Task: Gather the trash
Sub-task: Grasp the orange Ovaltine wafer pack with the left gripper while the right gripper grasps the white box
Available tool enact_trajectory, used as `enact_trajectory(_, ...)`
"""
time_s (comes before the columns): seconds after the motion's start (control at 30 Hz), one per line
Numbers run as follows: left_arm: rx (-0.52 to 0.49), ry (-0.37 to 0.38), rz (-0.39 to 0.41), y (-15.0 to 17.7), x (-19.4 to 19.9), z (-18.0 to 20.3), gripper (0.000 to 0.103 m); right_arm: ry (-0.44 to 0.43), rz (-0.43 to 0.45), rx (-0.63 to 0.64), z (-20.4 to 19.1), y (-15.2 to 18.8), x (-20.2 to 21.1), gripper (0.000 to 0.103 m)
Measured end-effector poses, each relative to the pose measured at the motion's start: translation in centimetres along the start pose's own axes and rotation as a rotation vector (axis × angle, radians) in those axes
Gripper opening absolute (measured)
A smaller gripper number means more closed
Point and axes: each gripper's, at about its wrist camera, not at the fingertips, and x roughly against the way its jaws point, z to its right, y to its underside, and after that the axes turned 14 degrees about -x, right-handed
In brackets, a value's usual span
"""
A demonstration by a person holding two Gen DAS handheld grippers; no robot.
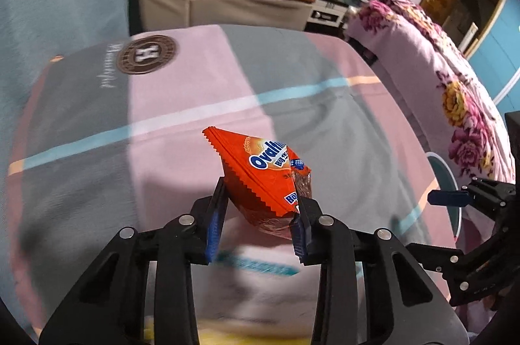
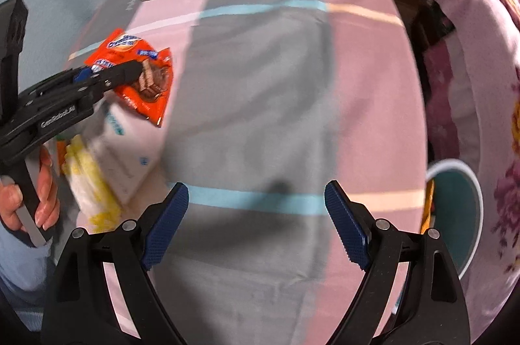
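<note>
left gripper jaws clamped on orange wrapper, lifted off pink/grey bed cover. right gripper jaws wide open, holding nothing. step: carry to bin. next prob. move wrapper right over teal bin, release.

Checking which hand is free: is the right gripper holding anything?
No, the right gripper is open, its fingers spread over bare cloth; the left gripper holds the orange wrapper.

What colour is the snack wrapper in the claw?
Bright orange-red with blue and white lettering: the snack wrapper shows best in the left wrist view.
</note>
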Motion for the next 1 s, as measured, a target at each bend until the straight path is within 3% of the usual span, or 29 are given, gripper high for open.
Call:
enact_trajectory(0.47, 0.150, -0.067, 0.076, 5.6, 7.2, -7.2, 0.036, -0.069, -0.077, 0.396, -12.5, 1.1, -2.6, 0.082)
enact_trajectory(0.6, 0.179, -0.076, 0.094, 6.5, 8.4, -8.5, 0.036, -0.041, -0.099, 0.549, -14.8, 2.5, -3.1, 0.082)
enact_trajectory(0.87, 0.215, -0.059, 0.086, 7.3, 8.0, -9.4, 0.036, 0.049, -0.147, 0.790, -18.0, 3.2, -4.9, 0.082)
enact_trajectory(1.0, 0.229, -0.057, 0.074, 7.3, 7.3, -9.8, 0.036, 0.030, -0.172, 0.880, -19.1, 2.7, -5.8, 0.086)
